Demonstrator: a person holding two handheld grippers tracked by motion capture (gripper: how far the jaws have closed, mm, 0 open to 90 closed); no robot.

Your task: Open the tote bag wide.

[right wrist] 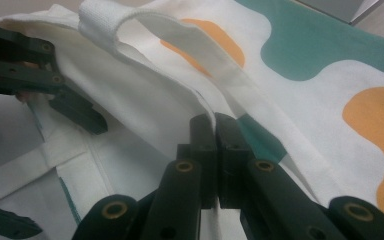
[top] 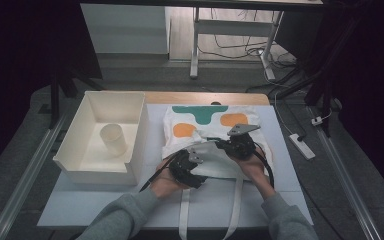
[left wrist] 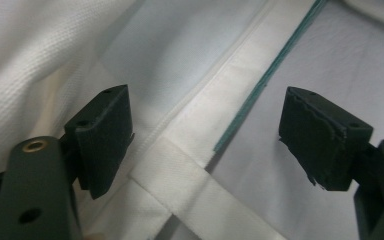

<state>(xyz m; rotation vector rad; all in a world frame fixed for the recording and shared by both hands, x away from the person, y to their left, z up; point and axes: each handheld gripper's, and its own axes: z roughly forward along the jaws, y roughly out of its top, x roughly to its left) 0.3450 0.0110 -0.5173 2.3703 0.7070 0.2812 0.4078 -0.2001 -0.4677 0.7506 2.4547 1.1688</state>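
Sleeves first, since both of my grey-sleeved forearms come in from the bottom edge of the high view, one set of tongs in each hand, working on a white tote bag (top: 200,135) with teal and orange blobs printed on it.

Left tongs (top: 192,167): jaws standing wide apart, gripping nothing. Looking along them in the left gripper view (left wrist: 205,140), the bag's hemmed edge and a flat white strap (left wrist: 205,195) run right through the gap between the two black pads, but neither pad presses on the fabric. A thin teal line of stitching or lining shows along that hem.

Right tongs (top: 230,142): jaws squeezed together. In the right gripper view (right wrist: 215,130) they're pinched on the top layer of the bag near its opening, lifting that edge a bit so the fabric tents up. Just past the tips, the bag's other handle (right wrist: 145,35) loops up off the cloth. My left tongs also show over at the left side of that view, just beside the same raised edge.

Bag lies flat on a pale mat (top: 105,205), right under both tongs, with its two straps trailing back toward me. Off to the left of my left tongs there's a white tray-like box (top: 70,145) with a cream cup (top: 113,140) standing in it, well apart from the bag.
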